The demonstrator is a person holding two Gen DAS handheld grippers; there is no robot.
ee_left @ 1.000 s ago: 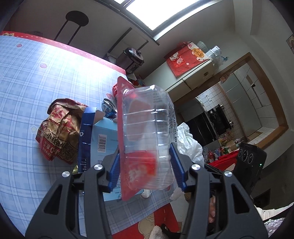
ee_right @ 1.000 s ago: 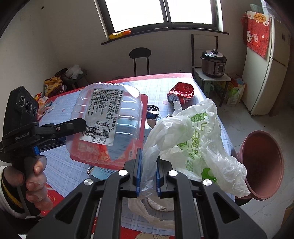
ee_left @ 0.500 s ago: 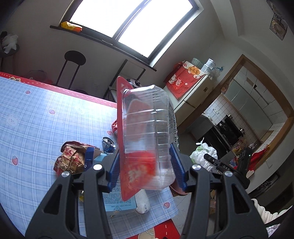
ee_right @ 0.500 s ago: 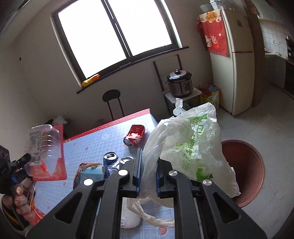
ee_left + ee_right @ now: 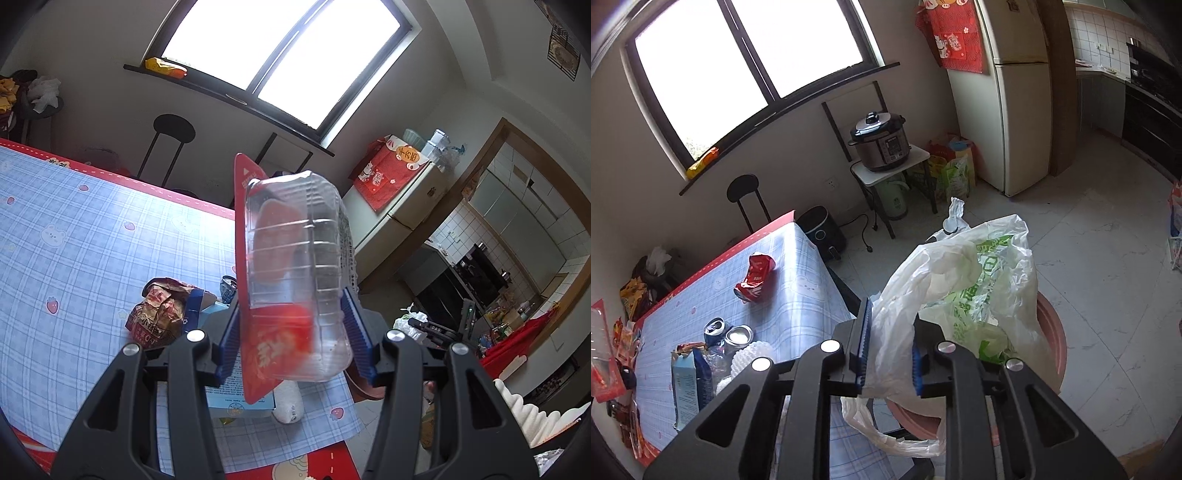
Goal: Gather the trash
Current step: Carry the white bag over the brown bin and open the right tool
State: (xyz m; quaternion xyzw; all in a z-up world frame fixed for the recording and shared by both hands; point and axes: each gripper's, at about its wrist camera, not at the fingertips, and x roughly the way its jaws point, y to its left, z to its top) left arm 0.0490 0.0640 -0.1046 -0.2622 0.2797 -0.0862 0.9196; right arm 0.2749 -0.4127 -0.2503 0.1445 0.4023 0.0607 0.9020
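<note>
a: starting nearest, what is the left gripper [image 5: 291,332] doing?

b: it is clamping a clear plastic tray [image 5: 295,280] with a red card backing, both blue pads pressing its sides. the tray is standing on end, reaching toward 12 o'clock. it is covering part of the table [image 5: 74,243] behind it.

a: and the right gripper [image 5: 888,354]?

b: its jaws are sitting narrow, pinching a fold of a white plastic bag [image 5: 964,288] with green print. the bag is billowing toward 1 o'clock, and its lower loop is hanging at 6 o'clock behind the fingers. what is inside is hard to make out.

a: what is lying past the tray?

b: in the left view, at 9 o'clock from the pads, a crumpled brown snack wrapper [image 5: 159,317] and a blue carton [image 5: 236,398], mostly hidden by the gripper. a can [image 5: 227,288] is peeking out beside the tray, cut off. in the right view a crushed red can [image 5: 757,277] is lying well apart from the rest, toward 10 o'clock.

a: and under the bag?

b: a reddish basin [image 5: 1052,354] on the floor, largely covered by the bag. farther off, at 12 o'clock, a pressure cooker [image 5: 881,146] is sitting on a small stand, and a fridge [image 5: 1015,110] is standing at 1 o'clock.
</note>
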